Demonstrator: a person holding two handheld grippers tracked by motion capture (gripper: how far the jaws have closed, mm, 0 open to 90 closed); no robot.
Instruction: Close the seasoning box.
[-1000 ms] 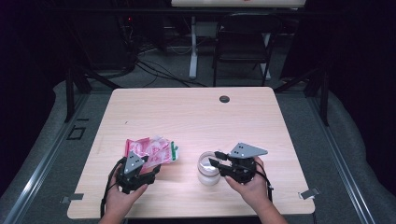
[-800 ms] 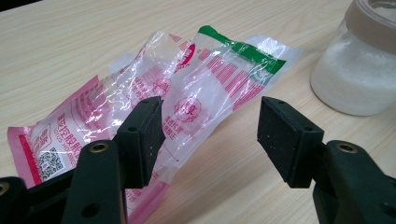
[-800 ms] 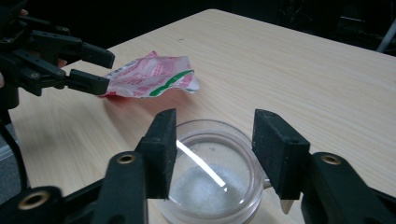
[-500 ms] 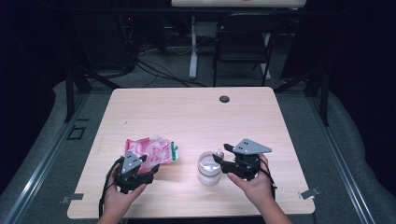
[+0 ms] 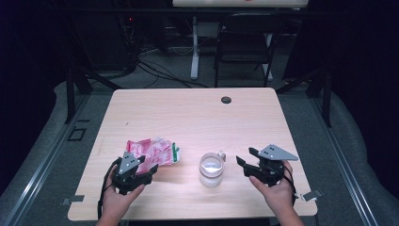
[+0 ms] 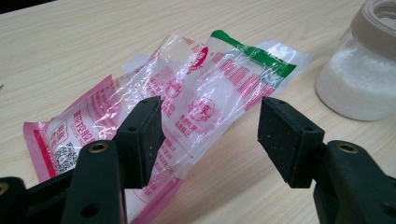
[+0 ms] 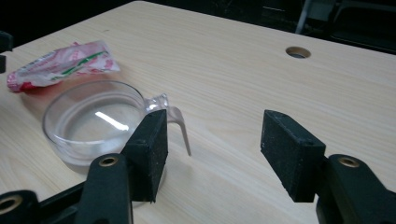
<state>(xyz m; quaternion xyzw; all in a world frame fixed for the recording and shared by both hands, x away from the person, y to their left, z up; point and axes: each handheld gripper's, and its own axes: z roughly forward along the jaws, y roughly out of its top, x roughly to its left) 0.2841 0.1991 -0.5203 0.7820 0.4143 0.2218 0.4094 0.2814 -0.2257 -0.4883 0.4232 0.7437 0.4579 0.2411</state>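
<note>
A crumpled pink and white plastic packet (image 5: 153, 150) with a green stripe lies on the wooden table (image 5: 188, 117). My left gripper (image 5: 147, 165) hovers at its near edge. In the left gripper view the jaws of that gripper (image 6: 210, 126) stand open over the packet (image 6: 187, 93) without pressing it. A glass jar (image 5: 211, 168) of white powder stands upright to the packet's right. My right gripper (image 5: 245, 157) is apart from the jar, to its right. Its jaws (image 7: 212, 140) have just been opening and hold nothing; the jar (image 7: 93, 123) sits beyond the left jaw.
A round cable hole (image 5: 226, 100) sits near the table's far edge. A dark chair (image 5: 247, 42) and cables stand on the floor behind the table. The jar (image 6: 359, 79) is close on the left gripper's right side.
My right gripper has opened, let go of the jar and drawn away to the right. The jar stays upright where it was. My left gripper has not moved.
</note>
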